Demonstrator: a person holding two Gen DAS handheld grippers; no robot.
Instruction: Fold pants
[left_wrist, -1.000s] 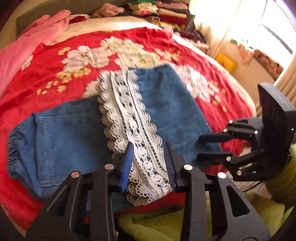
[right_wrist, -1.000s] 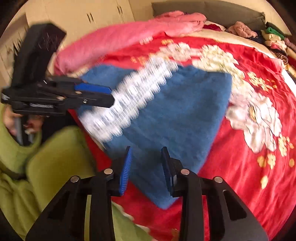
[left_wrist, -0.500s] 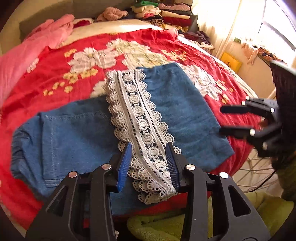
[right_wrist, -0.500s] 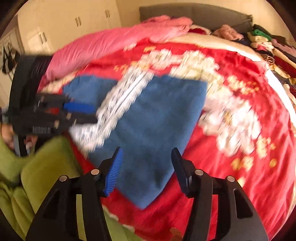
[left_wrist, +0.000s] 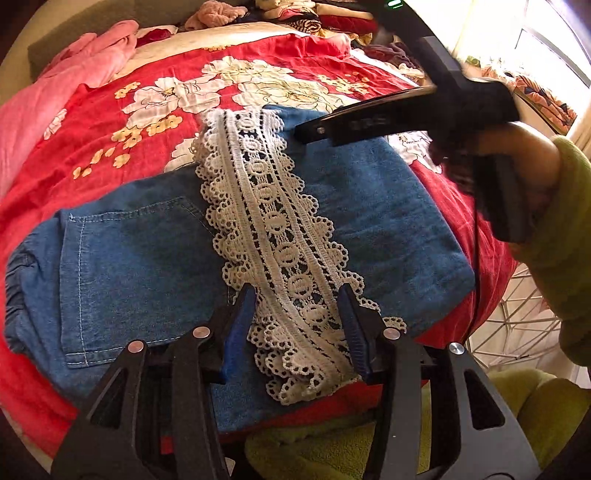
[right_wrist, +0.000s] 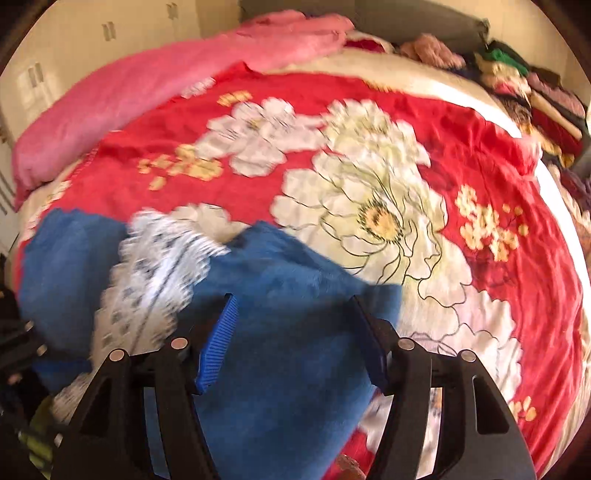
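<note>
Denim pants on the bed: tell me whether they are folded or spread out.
Partly folded. The pants lie flat on the red bedspread, the lace-trimmed hem doubled back over the seat beside the back pocket.

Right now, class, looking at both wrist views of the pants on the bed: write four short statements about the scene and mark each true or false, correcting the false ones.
1. The denim pants lie on a red floral bedspread. True.
2. The white lace trim runs between the left gripper fingers. True.
3. The pink blanket covers the pants. False: it lies apart, at the bed's far edge.
4. The right gripper clamps the lace. False: its jaws are opening, over blue denim.
</note>
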